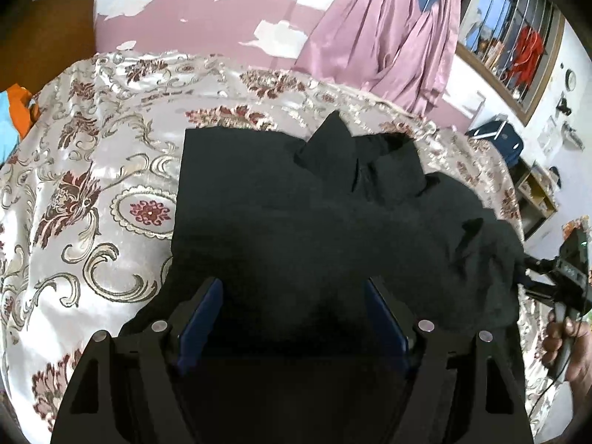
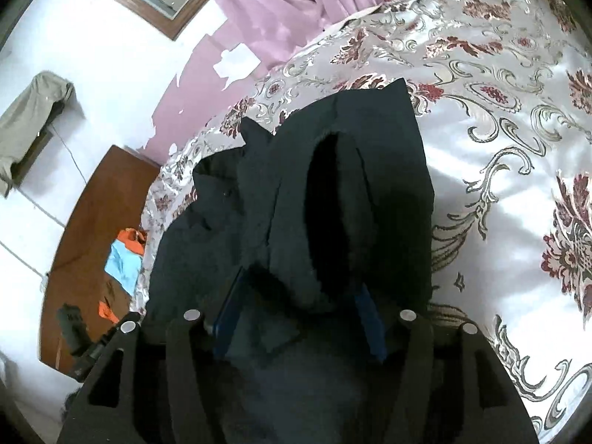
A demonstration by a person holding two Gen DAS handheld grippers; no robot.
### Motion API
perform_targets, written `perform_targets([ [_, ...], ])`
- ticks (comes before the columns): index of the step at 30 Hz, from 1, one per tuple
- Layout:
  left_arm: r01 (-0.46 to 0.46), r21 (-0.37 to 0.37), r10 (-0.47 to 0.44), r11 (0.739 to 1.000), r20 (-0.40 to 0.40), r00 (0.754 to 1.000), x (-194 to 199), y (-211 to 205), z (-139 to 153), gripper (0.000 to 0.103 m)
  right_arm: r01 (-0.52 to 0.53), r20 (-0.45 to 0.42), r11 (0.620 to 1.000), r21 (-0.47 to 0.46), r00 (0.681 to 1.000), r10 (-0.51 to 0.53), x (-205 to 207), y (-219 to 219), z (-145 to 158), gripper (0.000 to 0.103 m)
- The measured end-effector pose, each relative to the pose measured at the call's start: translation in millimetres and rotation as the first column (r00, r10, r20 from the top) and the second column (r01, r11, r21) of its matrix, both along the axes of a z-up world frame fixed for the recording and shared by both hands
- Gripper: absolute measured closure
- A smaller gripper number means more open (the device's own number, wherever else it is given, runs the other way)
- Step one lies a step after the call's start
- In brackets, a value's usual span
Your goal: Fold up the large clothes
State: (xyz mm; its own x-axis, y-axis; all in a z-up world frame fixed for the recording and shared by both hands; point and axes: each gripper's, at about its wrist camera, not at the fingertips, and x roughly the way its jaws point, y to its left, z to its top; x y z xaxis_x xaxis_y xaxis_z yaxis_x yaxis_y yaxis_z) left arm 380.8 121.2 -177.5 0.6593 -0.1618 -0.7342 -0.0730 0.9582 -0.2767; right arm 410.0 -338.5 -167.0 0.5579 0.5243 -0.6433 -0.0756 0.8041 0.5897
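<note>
A large black jacket [image 1: 296, 214] lies partly folded on a bed with a floral satin cover [image 1: 92, 185]. Its collar sticks up at the far side. My left gripper [image 1: 294, 288] hovers over the jacket's near edge with its blue-padded jaws wide apart and nothing between them. In the right wrist view the same jacket [image 2: 333, 185] shows its dark fleece lining, and a bunched fold of it lies between the spread jaws of my right gripper [image 2: 299, 288]. The fabric fills the gap, and I cannot tell whether the pads press on it.
The bed cover [image 2: 499, 148] stretches wide to the right of the jacket. Pink curtains [image 1: 388, 37] hang behind the bed by a barred window. A wooden headboard [image 2: 96, 229] and orange and blue cloth [image 2: 125, 251] lie left. The other hand-held gripper [image 1: 569, 270] shows at the right edge.
</note>
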Motion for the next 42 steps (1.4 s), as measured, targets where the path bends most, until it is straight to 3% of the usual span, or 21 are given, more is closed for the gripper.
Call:
perform_targets([
  [1,-0.01,0.016,0.011,1.0,-0.022,1.0,2.8,1.5,-6.6,0.026,-0.002,-0.004,1.0,0.004,1.0,0.002,3.4,1.8,-2.6,0.052],
  [2,-0.019,0.022,0.02,1.0,-0.042,0.999,4.2,4.0,-13.8,0.026,0.007,-0.014,1.0,0.011,1.0,-0.006,2.4,-2.5,-6.9,0.075],
  [3,-0.023,0.022,0.024,0.999,-0.052,0.998,4.0,6.8,-19.4,0.026,0.018,-0.035,1.0,0.025,0.999,-0.018,4.5,-1.4,-15.2,0.09],
  [4,-0.025,0.025,0.026,0.999,-0.056,0.998,3.6,8.4,-22.6,0.026,0.033,-0.055,0.998,0.045,0.998,-0.031,1.8,-4.1,-21.4,0.097],
  [8,-0.014,0.061,0.018,0.998,-0.055,0.998,-0.7,7.9,-26.2,0.026,0.038,-0.074,0.997,0.071,0.997,-0.033,-11.2,-12.0,-38.1,0.097],
  [10,-0.025,0.061,0.026,0.998,-0.012,1.0,-6.7,7.6,-11.0,0.026,0.043,-0.036,0.999,-0.013,0.998,-0.044,-19.1,-3.0,-20.7,0.093],
  [12,-0.014,0.031,0.013,0.999,0.047,0.999,-8.7,6.7,4.6,0.026,0.048,0.097,0.983,-0.179,0.995,-0.031,-27.7,17.4,14.7,0.09],
  [13,-0.007,0.017,0.006,1.0,0.07,0.998,-7.1,5.3,10.9,0.026,0.048,0.154,0.974,-0.223,0.988,-0.014,-27.1,26.6,29.2,0.082],
  [14,0.001,0.004,-0.002,1.0,0.085,0.996,-2.4,3.5,16.2,0.026,0.039,0.192,0.97,-0.242,0.981,0.009,-26.4,35.3,38.8,0.067],
  [16,0.006,0.015,-0.006,1.0,0.054,0.999,12.6,0.2,12.7,0.026,-0.006,0.232,0.962,-0.274,0.97,0.072,-17.8,55.3,49.5,0.05],
  [19,-0.017,0.114,0.028,0.993,-0.1,0.995,36.1,0.1,-23.9,0.026,-0.1,0.172,0.95,-0.295,0.973,0.155,8.6,79.5,35.5,0.05],
  [21,0.005,0.178,0.023,0.984,-0.15,0.988,38.7,0.7,-46.4,0.025,-0.104,0.048,0.912,-0.397,0.99,0.134,26.5,76.7,-3.9,0.05],
  [23,0.02,0.206,0.008,0.978,-0.134,0.991,34.1,-3.4,-46.7,0.024,-0.108,-0.018,0.931,-0.348,0.994,0.109,33.1,58.7,-32.7,0.064],
  [25,0.013,0.235,0.019,0.972,-0.132,0.991,31.2,-7.2,-39.8,0.025,-0.078,-0.005,0.959,-0.271,0.997,0.079,27.7,42.3,-34.7,0.067],
  [28,0.01,0.233,0.018,0.973,-0.115,0.993,18.0,-10.2,-27.2,0.025,-0.041,0.021,0.973,-0.226,0.999,0.047,12.2,36.5,-13.9,0.062],
  [31,0.017,0.19,-0.001,0.982,-0.086,0.996,-9.5,-11.8,-6.5,0.025,-0.048,0.049,0.972,-0.228,0.997,0.061,-4.6,40.3,2.8,0.042],
  [32,0.021,0.172,-0.008,0.985,-0.076,0.997,-21.0,-13.1,1.4,0.023,-0.07,0.069,0.971,-0.228,0.994,0.088,-31.9,46.9,14.9,0.039],
  [35,0.027,0.131,-0.021,0.991,-0.046,0.999,-64.3,-17.7,26.0,0.015,-0.103,0.073,0.971,-0.214,0.99,0.121,-57.5,52.3,22.6,0.033],
  [37,0.028,0.095,-0.026,0.995,-0.021,0.999,-95.0,-19.3,44.3,0.013,-0.137,0.086,0.969,-0.206,0.984,0.157,-105.5,69.1,36.9,0.028],
  [40,0.018,0.063,-0.018,0.998,0.004,1.0,-142.2,-23.6,70.5,0.0,-0.16,0.091,0.964,-0.214,0.979,0.183,-151.0,78.4,52.4,0.026],
  [42,0.021,0.069,-0.021,0.997,0.006,1.0,-164.8,-27.0,83.4,0.0,-0.172,0.098,0.962,-0.213,0.976,0.196,-181.9,84.7,64.7,0.026],
])
